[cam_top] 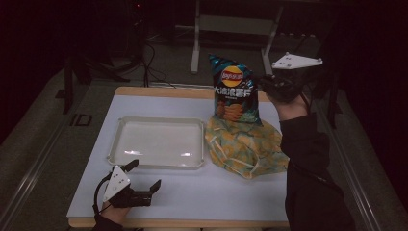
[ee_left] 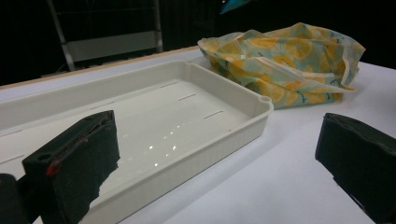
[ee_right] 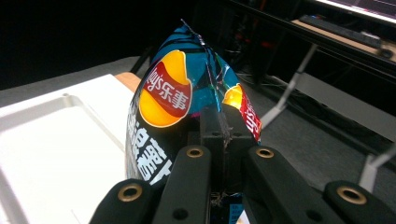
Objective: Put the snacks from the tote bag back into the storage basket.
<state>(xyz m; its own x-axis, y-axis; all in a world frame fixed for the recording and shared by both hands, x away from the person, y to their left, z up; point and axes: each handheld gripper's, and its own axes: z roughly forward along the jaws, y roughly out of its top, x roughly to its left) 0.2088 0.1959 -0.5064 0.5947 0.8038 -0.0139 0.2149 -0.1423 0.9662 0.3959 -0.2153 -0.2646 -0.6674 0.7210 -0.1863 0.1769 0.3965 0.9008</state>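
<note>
The right gripper [cam_top: 263, 85] holds a bag of Lay's potato chips [cam_top: 234, 91] in the air above the far right part of the tabletop [cam_top: 202, 192]. Its jaws are pressed together on the bag's side seam; in the right gripper view the crimped foil edge runs straight down between the two black pads, with the red and yellow logo of the bag [ee_right: 173, 93] bulging out to either side. The bag hangs roughly upright, dark blue with a picture of chips on its lower half, and its bottom edge sits over or just at the top of a crumpled fabric bag printed with lemon slices [cam_top: 245, 144]; from the high view it is hard to say whether the two touch. That fabric bag lies on the tabletop just right of a shallow white plastic tray [cam_top: 156, 122], which is empty, its glossy floor catching light.

The left gripper [cam_top: 144, 182] rests low near the front left corner of the tabletop, the person's hand at the edge. Its jaws stand wide apart with nothing between them. In the left gripper view they frame the near corner of the tray [ee_left: 261, 100] and the lemon-print bag [ee_left: 289, 65] beyond it, and a blue tip of the chip bag [ee_left: 233, 4] shows at the top edge.
</note>
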